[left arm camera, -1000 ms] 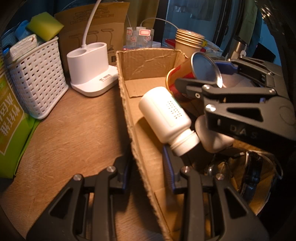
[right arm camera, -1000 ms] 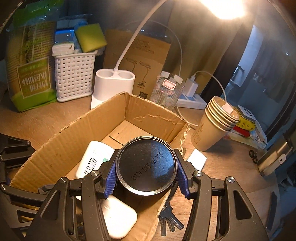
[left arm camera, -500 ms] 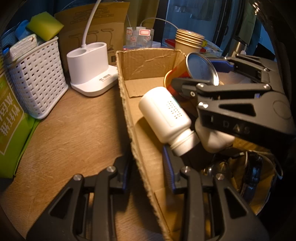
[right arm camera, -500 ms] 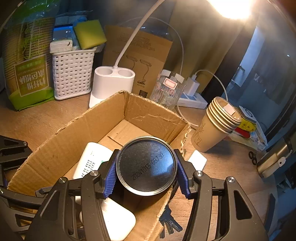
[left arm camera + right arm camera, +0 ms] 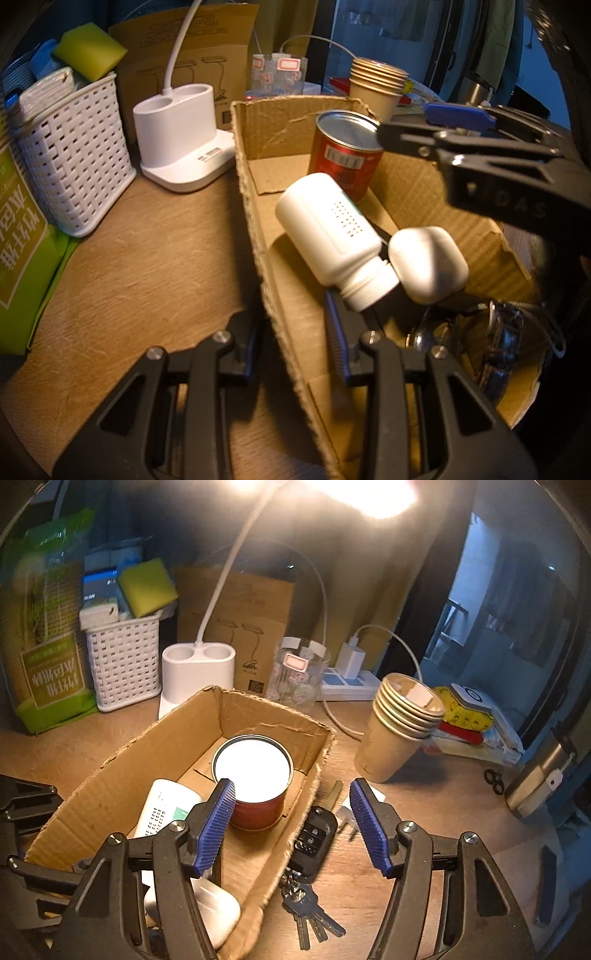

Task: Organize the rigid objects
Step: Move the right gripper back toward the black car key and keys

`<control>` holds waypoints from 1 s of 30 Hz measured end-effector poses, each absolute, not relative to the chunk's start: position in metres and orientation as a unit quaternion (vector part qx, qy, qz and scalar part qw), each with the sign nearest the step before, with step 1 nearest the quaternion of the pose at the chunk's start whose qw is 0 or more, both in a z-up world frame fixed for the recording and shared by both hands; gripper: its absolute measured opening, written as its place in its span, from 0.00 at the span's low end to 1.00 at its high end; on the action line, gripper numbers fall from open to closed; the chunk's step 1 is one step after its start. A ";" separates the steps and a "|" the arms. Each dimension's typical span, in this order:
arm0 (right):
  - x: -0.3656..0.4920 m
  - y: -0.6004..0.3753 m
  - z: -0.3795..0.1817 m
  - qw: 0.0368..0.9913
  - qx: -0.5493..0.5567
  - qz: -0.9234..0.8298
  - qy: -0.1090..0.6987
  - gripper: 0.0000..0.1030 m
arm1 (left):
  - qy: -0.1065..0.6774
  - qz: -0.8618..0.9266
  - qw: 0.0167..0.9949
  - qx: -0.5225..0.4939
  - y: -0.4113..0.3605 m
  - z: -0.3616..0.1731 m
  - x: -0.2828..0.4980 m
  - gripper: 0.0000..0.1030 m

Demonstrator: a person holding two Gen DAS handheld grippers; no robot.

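Observation:
An open cardboard box (image 5: 280, 122) (image 5: 129, 753) sits on the wooden desk. Inside it a red can (image 5: 343, 166) (image 5: 255, 775) stands upright at the far end. A white bottle (image 5: 332, 232) (image 5: 162, 808) lies on its side beside a white earbud case (image 5: 428, 262) (image 5: 218, 912). My right gripper (image 5: 291, 782) (image 5: 406, 122) hovers just behind the can with its jaws opening and nothing pressed between the blue pads (image 5: 218, 812). My left gripper (image 5: 295, 332) is shut on the box's left wall. A car key with a key bunch (image 5: 310, 834) lies on the desk outside the box's right wall.
Along the back stand a white basket (image 5: 122, 664), a lamp base (image 5: 195, 672), a glass jar (image 5: 295, 675) and a power strip (image 5: 347, 686). Stacked paper cups (image 5: 399, 731) are right of the box, a green bag (image 5: 48, 638) far left, a steel flask (image 5: 543, 775) far right.
My right gripper has let go of the red can, which now stands upright in the box. Its jaws have widened and it has drawn back and up. The left gripper has not moved.

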State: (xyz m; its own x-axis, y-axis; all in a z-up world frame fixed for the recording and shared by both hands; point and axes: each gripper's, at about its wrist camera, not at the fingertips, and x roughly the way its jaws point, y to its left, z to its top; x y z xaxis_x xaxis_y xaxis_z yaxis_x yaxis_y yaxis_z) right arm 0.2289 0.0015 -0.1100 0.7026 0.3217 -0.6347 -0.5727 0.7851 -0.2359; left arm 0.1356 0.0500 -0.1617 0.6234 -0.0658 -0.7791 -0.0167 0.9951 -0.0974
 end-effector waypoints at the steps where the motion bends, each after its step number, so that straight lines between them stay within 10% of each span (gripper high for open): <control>1: 0.228 -0.001 -0.108 0.899 -0.210 0.247 0.293 0.66 | 0.434 -0.014 0.900 -0.047 0.051 -0.162 0.136 0.32; 30: 0.238 -0.080 -0.113 0.916 -0.112 0.216 0.318 0.66 | 0.434 -0.014 0.900 -0.048 0.052 -0.162 0.136 0.32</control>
State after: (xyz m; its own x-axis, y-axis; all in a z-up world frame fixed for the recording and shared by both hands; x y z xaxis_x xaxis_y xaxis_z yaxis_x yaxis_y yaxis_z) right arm 0.2380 -0.0801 -0.1128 0.7050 0.3235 -0.6311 -0.4665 0.8818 -0.0691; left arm 0.1362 0.0515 -0.1616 0.6233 -0.0660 -0.7792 -0.0170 0.9951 -0.0979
